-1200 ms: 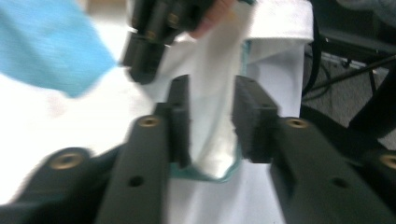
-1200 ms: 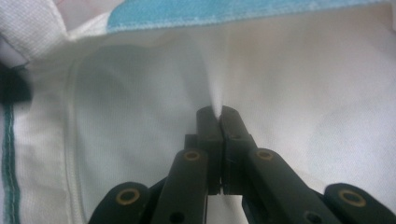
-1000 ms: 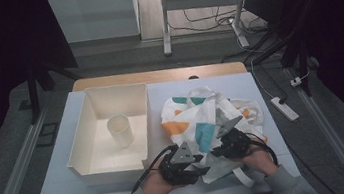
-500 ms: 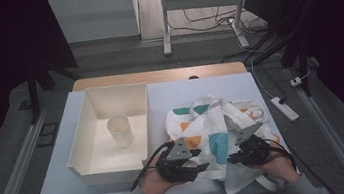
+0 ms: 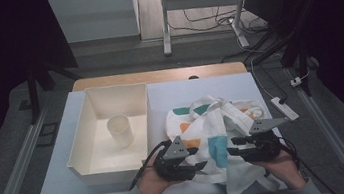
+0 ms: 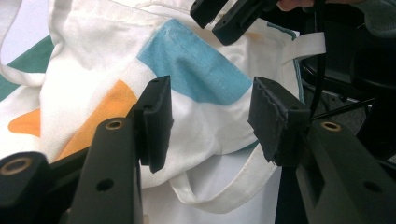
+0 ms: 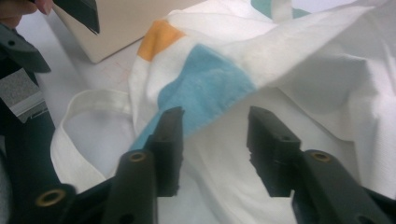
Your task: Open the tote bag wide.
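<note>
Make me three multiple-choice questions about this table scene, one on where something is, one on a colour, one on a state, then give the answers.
1. Where is the cup?
A. In the white bin
B. On the cloth bag
C. On the floor

2. Which colour patch lies ahead of the left hand-held gripper?
A. Red
B. Blue
C. Purple

3. How are the right hand-held gripper jaws?
A. Shut on the cup
B. Shut on the bin
C. Open over the bag

Answers: 1 A, it stands inside the bin. 2 B, blue print ahead. 3 C, a gap shows.

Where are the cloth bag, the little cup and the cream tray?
cloth bag [image 5: 219, 146], high view, its blue patch.
little cup [image 5: 120, 130], high view, its side wall.
cream tray [image 5: 116, 87], high view, its far rim.
</note>
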{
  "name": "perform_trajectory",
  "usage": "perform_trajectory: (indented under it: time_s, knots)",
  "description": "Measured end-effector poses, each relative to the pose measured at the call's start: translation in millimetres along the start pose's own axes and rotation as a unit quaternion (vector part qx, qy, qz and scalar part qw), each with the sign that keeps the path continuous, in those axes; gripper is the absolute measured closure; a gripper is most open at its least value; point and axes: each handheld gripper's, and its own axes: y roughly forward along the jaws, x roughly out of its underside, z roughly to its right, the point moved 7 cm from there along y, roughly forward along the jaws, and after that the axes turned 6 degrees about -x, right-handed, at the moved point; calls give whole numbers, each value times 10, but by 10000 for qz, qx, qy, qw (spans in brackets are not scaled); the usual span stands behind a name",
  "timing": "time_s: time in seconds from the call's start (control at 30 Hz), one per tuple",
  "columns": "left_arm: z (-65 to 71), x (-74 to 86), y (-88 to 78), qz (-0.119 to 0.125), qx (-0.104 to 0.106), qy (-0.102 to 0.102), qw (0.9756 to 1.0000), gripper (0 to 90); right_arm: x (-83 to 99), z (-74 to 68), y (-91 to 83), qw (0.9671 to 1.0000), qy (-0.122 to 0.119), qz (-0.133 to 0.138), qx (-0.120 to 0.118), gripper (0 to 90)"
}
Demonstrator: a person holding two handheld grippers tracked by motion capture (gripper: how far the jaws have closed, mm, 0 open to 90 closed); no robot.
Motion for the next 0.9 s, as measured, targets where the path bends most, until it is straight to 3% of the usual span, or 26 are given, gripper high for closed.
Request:
perform_trajectory:
  time_s: [0.1,0.2,0.33,0.4,0.47,0.7,0.9]
  knots:
    - [0,12,11,-63,-4,8,10000,474,-17,-13,90,9999,60,-64,51,501]
    - [13,43,26,-145,1,11,9999,468,-42,-8,170,9999,82,-68,135,539]
    - [32,101,30,-212,15,23,9998,464,-145,-10,186,9992,-82,101,391,783]
    - [26,121,27,-247,9,12,9997,463,-202,-30,213,9993,-133,142,329,859]
    - [16,131,23,-245,1,-20,9997,463,-244,-47,272,9994,-209,123,257,880]
    - [30,213,-34,-296,12,-49,9995,462,-411,-123,631,9986,-531,-60,13,891]
    - [62,299,-67,-360,41,-68,9993,461,-504,-231,974,9974,-619,-197,-297,895]
